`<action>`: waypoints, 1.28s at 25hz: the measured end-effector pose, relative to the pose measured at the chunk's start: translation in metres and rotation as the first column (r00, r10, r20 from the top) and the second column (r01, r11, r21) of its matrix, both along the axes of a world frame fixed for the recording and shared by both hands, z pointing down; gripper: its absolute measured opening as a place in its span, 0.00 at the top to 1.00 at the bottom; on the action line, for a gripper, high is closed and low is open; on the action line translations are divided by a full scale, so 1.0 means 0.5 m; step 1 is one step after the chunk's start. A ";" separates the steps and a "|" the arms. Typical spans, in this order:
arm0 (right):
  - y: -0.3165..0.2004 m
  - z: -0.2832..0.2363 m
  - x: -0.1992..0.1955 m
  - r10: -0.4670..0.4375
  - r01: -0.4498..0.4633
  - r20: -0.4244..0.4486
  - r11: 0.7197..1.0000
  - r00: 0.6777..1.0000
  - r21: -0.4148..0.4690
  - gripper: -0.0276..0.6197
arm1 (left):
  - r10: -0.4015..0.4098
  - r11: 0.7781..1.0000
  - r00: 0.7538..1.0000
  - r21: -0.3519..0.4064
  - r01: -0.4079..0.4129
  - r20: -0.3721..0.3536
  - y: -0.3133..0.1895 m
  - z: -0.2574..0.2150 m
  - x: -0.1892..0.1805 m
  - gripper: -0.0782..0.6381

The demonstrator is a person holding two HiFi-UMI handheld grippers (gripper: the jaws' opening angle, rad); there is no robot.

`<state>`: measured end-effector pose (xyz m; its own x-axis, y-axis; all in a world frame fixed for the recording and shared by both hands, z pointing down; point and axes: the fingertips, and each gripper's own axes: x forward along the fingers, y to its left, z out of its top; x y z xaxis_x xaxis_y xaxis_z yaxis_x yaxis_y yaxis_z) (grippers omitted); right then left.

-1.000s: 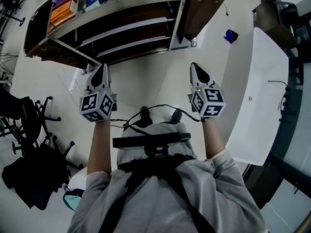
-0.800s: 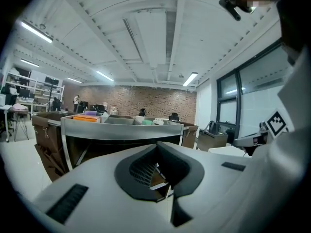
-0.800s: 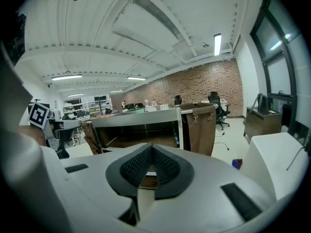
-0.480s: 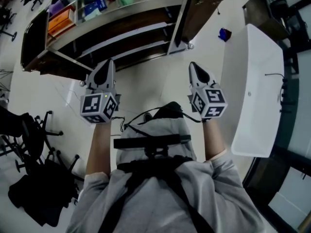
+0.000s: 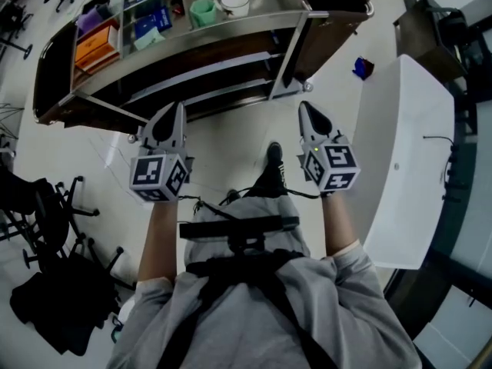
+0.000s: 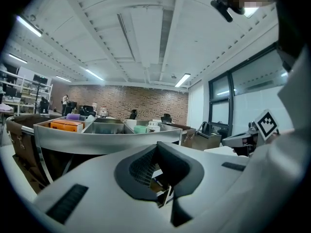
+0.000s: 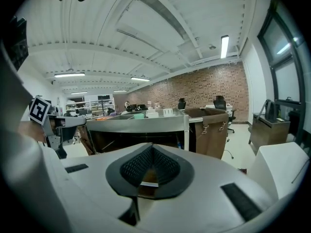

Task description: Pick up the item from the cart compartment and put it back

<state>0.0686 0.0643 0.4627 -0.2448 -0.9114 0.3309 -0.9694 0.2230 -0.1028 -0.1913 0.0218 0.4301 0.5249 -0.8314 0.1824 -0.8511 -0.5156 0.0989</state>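
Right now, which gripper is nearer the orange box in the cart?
Left. In the head view, the left gripper hangs just short of the cart, below and right of the orange box. The right gripper is much farther right, near the cart's opposite end.

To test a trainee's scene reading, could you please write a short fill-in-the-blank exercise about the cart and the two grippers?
The left gripper and the right gripper both have their jaws ____, with nothing between them.
On the cart, the cup beside the white cup is ____.
The orange box lies toward the head view's ____ side.
The small thing on the floor by the white table is ____.
Missing words: shut; green; left; blue.
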 end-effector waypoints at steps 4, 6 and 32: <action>-0.083 -0.005 0.032 -0.049 0.049 0.013 0.999 0.999 -0.001 0.94 | -0.031 0.999 1.000 -0.013 0.031 0.004 -0.064 -0.003 0.041 0.89; -0.124 -0.009 0.055 -0.074 0.074 0.017 0.997 0.997 -0.003 0.94 | -0.048 0.999 0.999 -0.017 0.048 0.004 -0.099 -0.012 0.068 0.89; -0.567 -0.235 0.075 -0.287 0.307 -0.236 0.950 0.928 0.050 0.94 | 0.070 0.997 0.997 0.026 -0.071 0.043 -0.424 -0.153 0.239 0.89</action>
<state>0.1063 -0.2190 0.3453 -0.4372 -0.8352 0.3335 -0.8530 0.5026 0.1405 -0.0719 -0.1900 0.3536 0.5746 -0.7976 0.1833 -0.8157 -0.5764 0.0491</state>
